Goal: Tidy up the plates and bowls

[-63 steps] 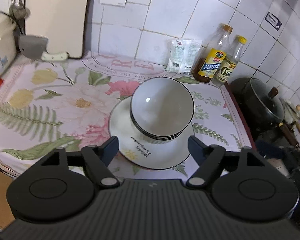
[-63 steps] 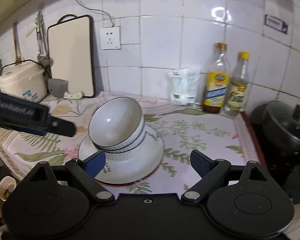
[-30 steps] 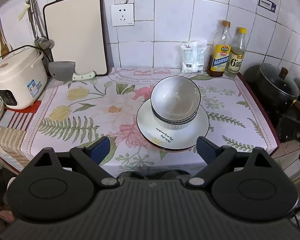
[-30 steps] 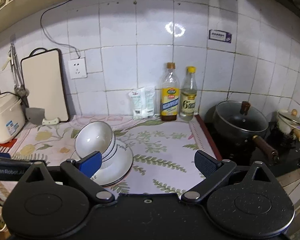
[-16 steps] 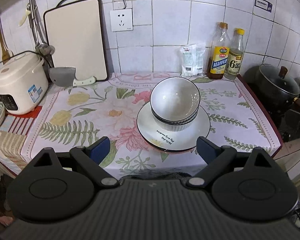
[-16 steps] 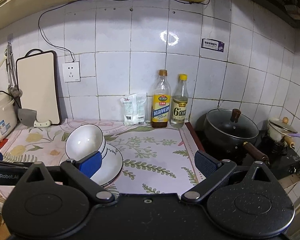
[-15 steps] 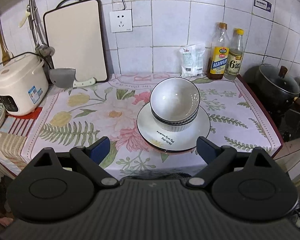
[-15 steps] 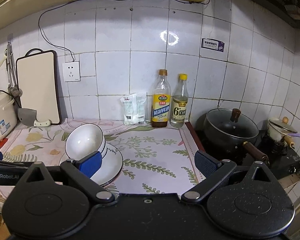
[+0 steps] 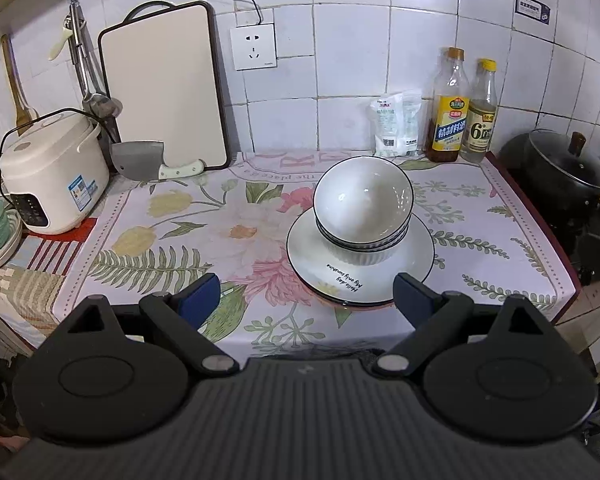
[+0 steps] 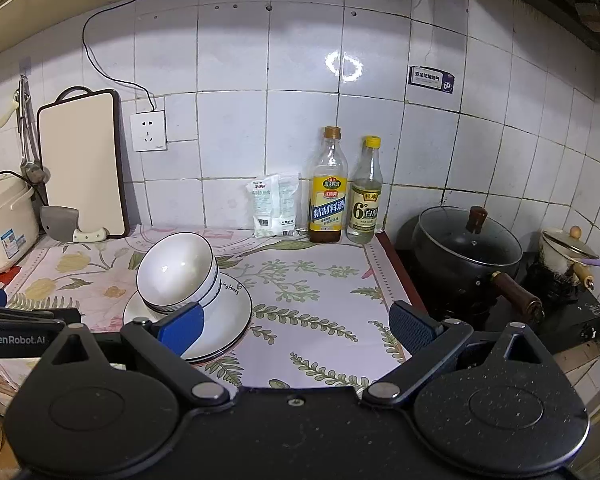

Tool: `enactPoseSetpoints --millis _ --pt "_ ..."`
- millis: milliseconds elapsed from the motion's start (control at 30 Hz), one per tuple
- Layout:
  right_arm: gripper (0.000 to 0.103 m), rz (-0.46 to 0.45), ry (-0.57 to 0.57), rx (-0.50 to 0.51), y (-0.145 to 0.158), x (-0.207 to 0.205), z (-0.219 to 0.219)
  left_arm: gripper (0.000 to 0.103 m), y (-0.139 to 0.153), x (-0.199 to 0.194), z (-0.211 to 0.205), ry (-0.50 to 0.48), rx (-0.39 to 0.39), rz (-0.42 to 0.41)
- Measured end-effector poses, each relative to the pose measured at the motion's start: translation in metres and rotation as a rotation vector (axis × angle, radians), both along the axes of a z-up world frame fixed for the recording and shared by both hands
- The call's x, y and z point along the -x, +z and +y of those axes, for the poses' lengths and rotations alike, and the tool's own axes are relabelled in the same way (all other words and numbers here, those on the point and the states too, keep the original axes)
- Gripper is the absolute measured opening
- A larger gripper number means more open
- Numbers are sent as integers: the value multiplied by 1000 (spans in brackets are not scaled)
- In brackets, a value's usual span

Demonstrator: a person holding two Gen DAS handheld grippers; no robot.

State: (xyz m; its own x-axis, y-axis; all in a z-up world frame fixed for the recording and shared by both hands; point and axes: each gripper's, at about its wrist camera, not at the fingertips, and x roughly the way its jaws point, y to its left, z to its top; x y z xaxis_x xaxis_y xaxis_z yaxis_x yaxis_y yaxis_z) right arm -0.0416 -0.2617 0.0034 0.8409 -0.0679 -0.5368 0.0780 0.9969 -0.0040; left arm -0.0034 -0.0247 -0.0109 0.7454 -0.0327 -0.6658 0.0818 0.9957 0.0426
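Note:
A stack of white bowls (image 9: 363, 204) with dark rims sits tilted on stacked white plates (image 9: 414, 264) on the floral counter cloth. In the right wrist view the same bowls (image 10: 176, 268) lean toward the left on the plates (image 10: 230, 316). My left gripper (image 9: 307, 295) is open and empty, held back from the counter's front edge, facing the stack. My right gripper (image 10: 296, 326) is open and empty too, pulled back at the front right of the plates. The left gripper's body (image 10: 16, 330) shows at the left edge of the right wrist view.
A rice cooker (image 9: 52, 172), a cleaver (image 9: 152, 160) and a cutting board (image 9: 162, 88) stand at the back left. A salt bag (image 9: 396, 124) and two bottles (image 9: 464, 108) line the wall. A black lidded pot (image 10: 466, 256) sits on the stove at the right.
Both grippers have drawn back from the stack and risen, so the counter now shows wider. In the last half second almost nothing has moved. The bowls and plates have stayed put.

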Motion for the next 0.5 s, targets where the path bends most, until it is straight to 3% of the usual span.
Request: enactPoseSetpoints --millis 500 --pt "101 17 3 -15 2 0 0 94 2 2 4 -11 12 3"
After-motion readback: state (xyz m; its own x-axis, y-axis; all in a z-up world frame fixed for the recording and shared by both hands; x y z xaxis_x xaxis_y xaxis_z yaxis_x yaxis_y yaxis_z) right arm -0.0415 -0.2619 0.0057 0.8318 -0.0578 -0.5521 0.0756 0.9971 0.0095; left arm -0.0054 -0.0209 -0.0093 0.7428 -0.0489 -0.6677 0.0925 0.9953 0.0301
